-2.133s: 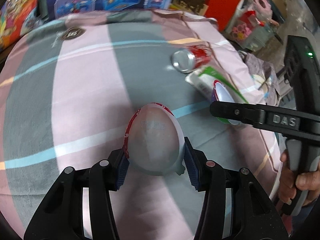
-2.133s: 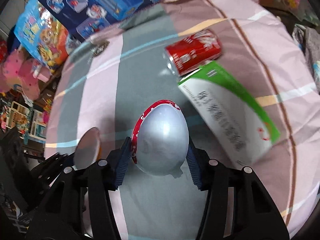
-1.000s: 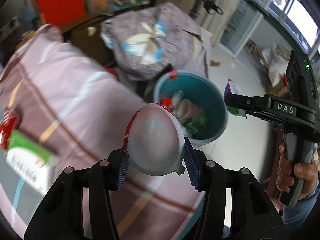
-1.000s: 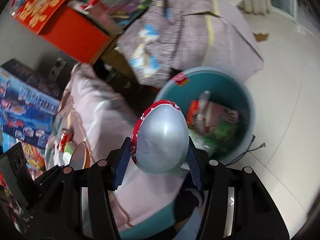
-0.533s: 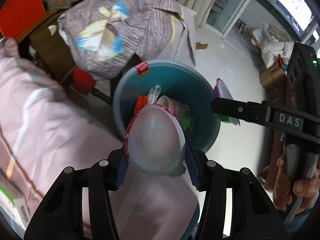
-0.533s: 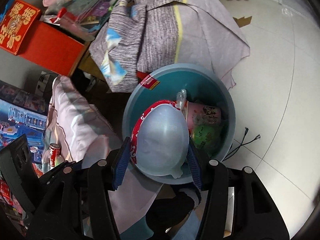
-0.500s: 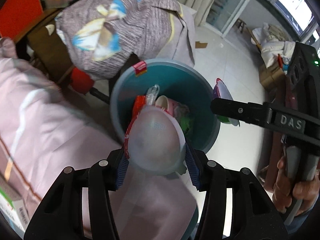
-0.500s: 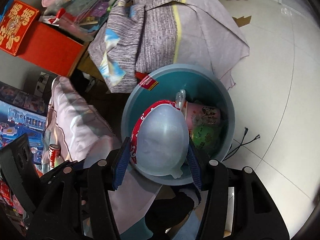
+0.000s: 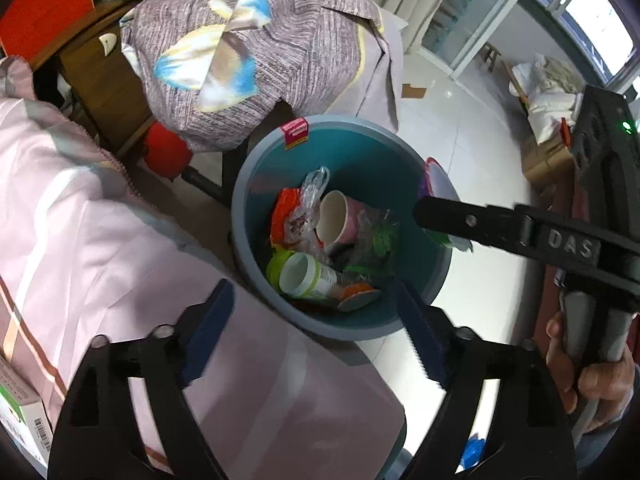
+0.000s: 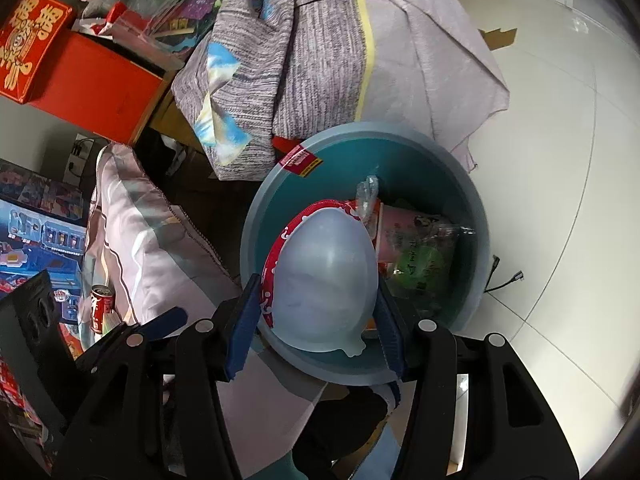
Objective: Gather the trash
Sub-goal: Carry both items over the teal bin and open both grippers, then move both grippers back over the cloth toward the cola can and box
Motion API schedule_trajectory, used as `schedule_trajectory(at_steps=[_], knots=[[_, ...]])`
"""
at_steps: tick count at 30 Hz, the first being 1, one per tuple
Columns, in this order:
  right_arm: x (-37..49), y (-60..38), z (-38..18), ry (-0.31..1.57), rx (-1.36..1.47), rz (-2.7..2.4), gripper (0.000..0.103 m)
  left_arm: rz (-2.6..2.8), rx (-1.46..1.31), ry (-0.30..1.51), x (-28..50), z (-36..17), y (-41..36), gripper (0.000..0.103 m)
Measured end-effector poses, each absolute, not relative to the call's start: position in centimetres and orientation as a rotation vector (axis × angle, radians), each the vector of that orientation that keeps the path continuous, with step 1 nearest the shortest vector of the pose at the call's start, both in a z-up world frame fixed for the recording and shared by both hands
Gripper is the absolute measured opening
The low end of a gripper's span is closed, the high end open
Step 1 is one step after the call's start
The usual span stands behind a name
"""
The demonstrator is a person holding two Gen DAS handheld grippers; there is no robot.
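A teal trash bucket [image 9: 360,152] stands on the floor, holding cups, wrappers and a small disc-shaped cup [image 9: 358,300]. My left gripper [image 9: 316,332] is open and empty, just above the bucket's near rim. My right gripper [image 10: 320,320] is shut on a white plastic bowl with a red rim [image 10: 326,280], held over the bucket [image 10: 440,152]. In the left wrist view the right gripper [image 9: 444,216] reaches in from the right, the bowl [image 9: 436,184] seen edge-on over the bucket's right rim.
A pink and grey checked cloth [image 9: 100,248] covers the table at left, with a green and white box [image 9: 16,408] and a red can [image 10: 98,306] on it. A striped cloth bundle [image 9: 248,48] sits behind the bucket. White tiled floor [image 10: 560,160] lies to the right.
My left gripper has opened and the bowl it held is gone from its jaws. The right gripper still holds its bowl over the bucket.
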State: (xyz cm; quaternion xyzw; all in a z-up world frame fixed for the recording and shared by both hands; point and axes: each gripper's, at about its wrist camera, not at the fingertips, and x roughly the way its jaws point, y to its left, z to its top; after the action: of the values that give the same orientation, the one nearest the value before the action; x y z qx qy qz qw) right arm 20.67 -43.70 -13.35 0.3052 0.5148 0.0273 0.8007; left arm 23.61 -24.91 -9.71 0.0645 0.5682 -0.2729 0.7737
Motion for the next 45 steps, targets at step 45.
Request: schedule_trajectory(at_steps=[45], knots=[[21.2,-17.2,-7.5,1.242,0.231,0.324,0.082,-0.284,-0.145,1.065,15.9,-4.2,3.7,0.099]])
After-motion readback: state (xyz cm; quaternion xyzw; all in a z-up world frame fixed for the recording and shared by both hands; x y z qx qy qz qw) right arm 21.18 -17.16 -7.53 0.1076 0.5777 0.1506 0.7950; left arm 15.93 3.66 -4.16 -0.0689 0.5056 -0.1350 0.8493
